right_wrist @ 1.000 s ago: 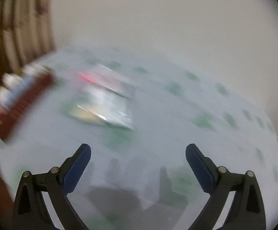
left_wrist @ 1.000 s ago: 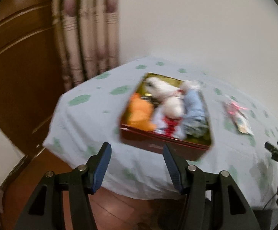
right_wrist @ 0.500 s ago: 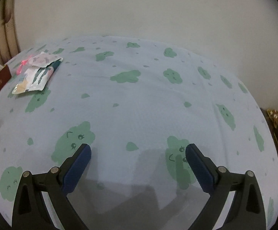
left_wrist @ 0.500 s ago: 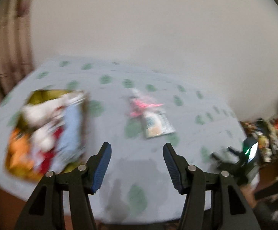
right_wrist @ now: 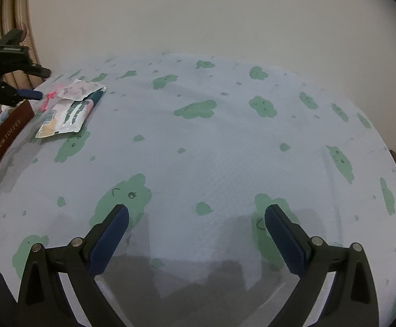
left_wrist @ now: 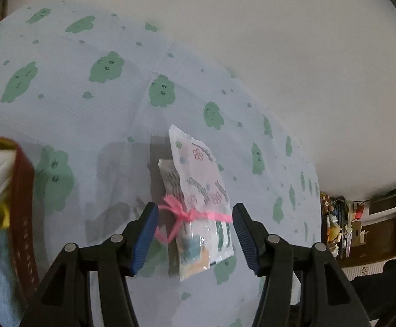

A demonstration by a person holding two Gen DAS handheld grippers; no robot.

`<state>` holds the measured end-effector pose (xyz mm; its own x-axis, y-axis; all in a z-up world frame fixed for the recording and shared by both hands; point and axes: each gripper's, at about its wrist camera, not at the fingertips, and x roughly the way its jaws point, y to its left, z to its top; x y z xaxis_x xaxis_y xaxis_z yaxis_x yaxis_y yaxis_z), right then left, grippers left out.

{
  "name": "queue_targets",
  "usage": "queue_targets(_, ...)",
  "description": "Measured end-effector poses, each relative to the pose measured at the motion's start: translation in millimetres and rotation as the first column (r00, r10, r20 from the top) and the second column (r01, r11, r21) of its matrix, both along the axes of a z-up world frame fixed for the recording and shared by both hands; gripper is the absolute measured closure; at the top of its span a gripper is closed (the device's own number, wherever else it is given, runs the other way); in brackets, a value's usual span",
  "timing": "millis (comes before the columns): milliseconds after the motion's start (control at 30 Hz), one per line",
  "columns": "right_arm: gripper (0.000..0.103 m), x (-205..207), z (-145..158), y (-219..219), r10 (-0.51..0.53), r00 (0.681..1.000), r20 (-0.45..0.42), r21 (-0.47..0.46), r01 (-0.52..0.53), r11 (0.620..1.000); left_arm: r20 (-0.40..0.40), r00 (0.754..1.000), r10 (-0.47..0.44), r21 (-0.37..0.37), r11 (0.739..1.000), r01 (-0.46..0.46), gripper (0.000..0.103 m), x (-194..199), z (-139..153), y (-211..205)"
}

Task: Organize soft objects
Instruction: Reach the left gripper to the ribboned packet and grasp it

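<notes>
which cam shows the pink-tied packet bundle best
The left wrist view: the packet bundle lies large between the open left claw, its pink tie clear. The right wrist view shows it small and far left.

The left tongs (left_wrist: 195, 226) stand spread with the pink-tied packet bundle (left_wrist: 200, 199) between their tips, bare cloth either side. Just left, the red toffee tin (left_wrist: 23, 218) walls that flank. Before the spread right tongs (right_wrist: 196, 227) the table (right_wrist: 225, 141) lies unobstructed back to the wall (right_wrist: 198, 13).
</notes>
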<state>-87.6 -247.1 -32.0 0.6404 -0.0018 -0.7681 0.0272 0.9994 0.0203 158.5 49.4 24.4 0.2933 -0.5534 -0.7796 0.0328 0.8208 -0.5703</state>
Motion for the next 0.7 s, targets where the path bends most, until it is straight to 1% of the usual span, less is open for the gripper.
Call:
queue_targets(67,0.004,0.3,-0.6,0.3,0.005,1.000,-0.004,0.006,-0.005,1.000,0.000,1.000,-0.014,-0.003,1.000,0.014,0.045,5.6,-1.8,-3.3)
queue_targets(133,0.004,1.1,-1.6,0.1,0.008,1.000,-0.011,0.011,-0.007,1.000,-0.032,0.999,-0.020,0.019,1.000,0.020,0.045,12.6,-9.4,-9.6)
queue_targets(167,0.004,1.6,-2.1,-0.1,0.010,1.000,-0.016,0.015,-0.009,1.000,-0.041,0.999,-0.017,0.018,1.000,0.017,0.045,15.4,-12.5,-11.6)
queue_targets(267,0.004,2.0,-2.5,-0.8,0.011,1.000,-0.019,0.022,-0.010,1.000,-0.044,0.999,-0.023,0.004,1.000,0.023,0.045,19.7,-15.7,-15.8)
queue_targets(333,0.003,2.7,-3.0,-1.3,0.010,1.000,-0.022,0.023,-0.009,1.000,-0.015,1.000,-0.023,-0.007,1.000,0.023,0.046,20.4,-13.7,-18.4)
queue_targets(400,0.003,4.2,-4.4,-1.6,0.008,0.999,-0.033,0.022,-0.007,1.000,-0.001,0.999,-0.032,0.025,0.999,0.032,0.053,21.6,-12.6,-23.1)
queue_targets(467,0.003,5.3,-5.7,-1.6,0.002,0.999,-0.042,0.017,-0.001,1.000,-0.023,0.996,-0.084,0.038,0.996,0.085,0.094,22.5,-16.3,-32.5)
queue_targets(500,0.003,5.5,-5.9,-1.8,0.000,0.999,-0.042,0.016,0.001,1.000,-0.035,0.994,-0.099,0.050,0.994,0.101,0.098,22.8,-18.9,-37.5)
queue_targets(567,0.003,5.6,-6.2,-1.9,-0.001,0.999,-0.042,0.017,0.002,1.000,-0.045,0.992,-0.118,0.056,0.991,0.121,0.098,22.3,-21.6,-46.6)
queue_targets(633,0.003,5.9,-6.6,-2.1,-0.002,0.999,-0.045,0.017,0.003,1.000,-0.029,0.990,-0.138,0.066,0.988,0.140,0.098,22.3,-18.8,-56.0)
queue_targets(667,0.003,6.6,-6.8,-2.1,0.001,0.999,-0.047,0.018,0.000,1.000,-0.035,0.990,-0.139,0.069,0.988,0.142,0.097,24.0,-18.7,-59.5)
queue_targets(700,0.003,7.4,-7.0,-2.2,0.003,0.999,-0.049,0.018,-0.002,1.000,-0.056,0.989,-0.134,0.049,0.989,0.137,0.095,26.9,-20.5,-61.9)
